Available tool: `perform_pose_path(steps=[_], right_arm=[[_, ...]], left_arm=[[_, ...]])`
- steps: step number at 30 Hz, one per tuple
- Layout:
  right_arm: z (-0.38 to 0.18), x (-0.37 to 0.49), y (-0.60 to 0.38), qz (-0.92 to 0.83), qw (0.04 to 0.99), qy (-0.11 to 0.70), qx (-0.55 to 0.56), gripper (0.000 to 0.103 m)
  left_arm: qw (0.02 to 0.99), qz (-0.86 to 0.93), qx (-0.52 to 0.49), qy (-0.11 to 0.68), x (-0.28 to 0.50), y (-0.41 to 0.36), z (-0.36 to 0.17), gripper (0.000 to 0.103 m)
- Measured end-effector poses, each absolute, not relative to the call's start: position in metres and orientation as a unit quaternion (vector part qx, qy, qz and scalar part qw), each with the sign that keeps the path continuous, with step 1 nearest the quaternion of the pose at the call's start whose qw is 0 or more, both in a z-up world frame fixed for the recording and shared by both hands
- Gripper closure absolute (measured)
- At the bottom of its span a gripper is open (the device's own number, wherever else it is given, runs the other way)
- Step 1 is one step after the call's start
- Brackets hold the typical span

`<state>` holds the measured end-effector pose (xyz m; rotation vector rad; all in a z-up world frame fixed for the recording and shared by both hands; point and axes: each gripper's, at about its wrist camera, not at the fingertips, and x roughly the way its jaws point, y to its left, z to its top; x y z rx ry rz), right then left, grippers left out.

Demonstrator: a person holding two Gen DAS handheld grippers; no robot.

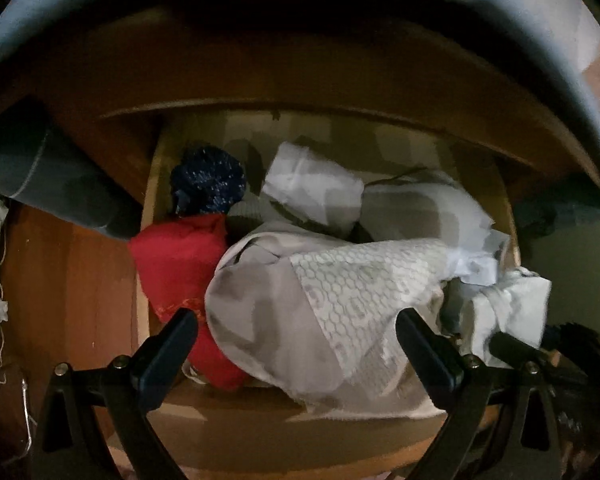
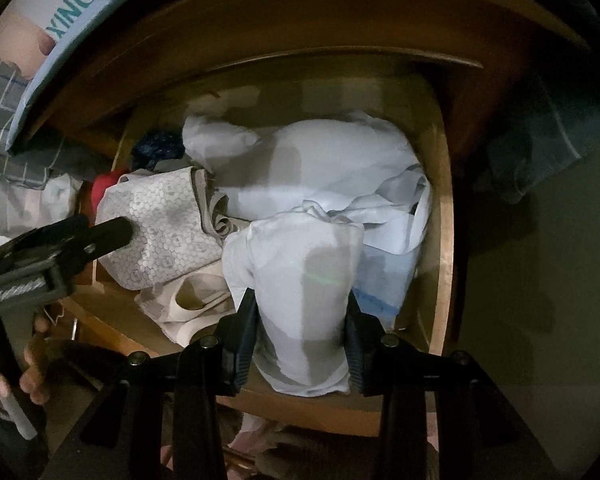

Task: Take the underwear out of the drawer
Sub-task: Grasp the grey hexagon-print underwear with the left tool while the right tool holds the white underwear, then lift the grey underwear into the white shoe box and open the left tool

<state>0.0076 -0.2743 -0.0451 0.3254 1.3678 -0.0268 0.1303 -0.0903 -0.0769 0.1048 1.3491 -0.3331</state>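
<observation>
The right tool (image 2: 300,332) is clamping pale underwear (image 2: 300,280) over the drawer (image 2: 444,240), and trailing cloth may be snagging neighbours; the left tool (image 1: 296,336), jaws apart, is hovering over the patterned garment (image 1: 340,292)

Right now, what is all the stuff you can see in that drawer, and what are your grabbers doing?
drawer: one, light wood, pulled open
pale bluish-white garment: one, pinched up at the drawer's front
honeycomb-patterned garment: one, grey-white, left of middle
red cloth: one, left side
dark blue speckled cloth: one, behind the red
white cloths: heap, count unclear, back and right
right gripper: black, shut on the pale garment
left gripper: black, open over the honeycomb garment
</observation>
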Motion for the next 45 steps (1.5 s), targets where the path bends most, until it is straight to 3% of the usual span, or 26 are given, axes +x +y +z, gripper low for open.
perform_pose_path(steps=[9, 16, 19, 45], right_arm=[[-0.046, 0.007, -0.277, -0.003, 0.759, 0.632, 0.158, 0.067], [-0.045, 0.008, -0.277, -0.002, 0.759, 0.631, 0.158, 0.067], [-0.046, 0.007, -0.277, -0.005, 0.760, 0.631, 0.157, 0.067], [-0.043, 0.006, -0.274, -0.016, 0.767, 0.625, 0.143, 0.067]], left_arm=[[0.749, -0.150, 0.045, 0.643, 0.133, -0.098, -0.100, 0.005], [0.736, -0.171, 0.018, 0.655, 0.130, -0.101, -0.098, 0.063], [0.735, -0.171, 0.013, 0.655, 0.130, -0.102, -0.095, 0.069], [0.780, -0.224, 0.021, 0.584, 0.089, -0.082, -0.002, 0.073]])
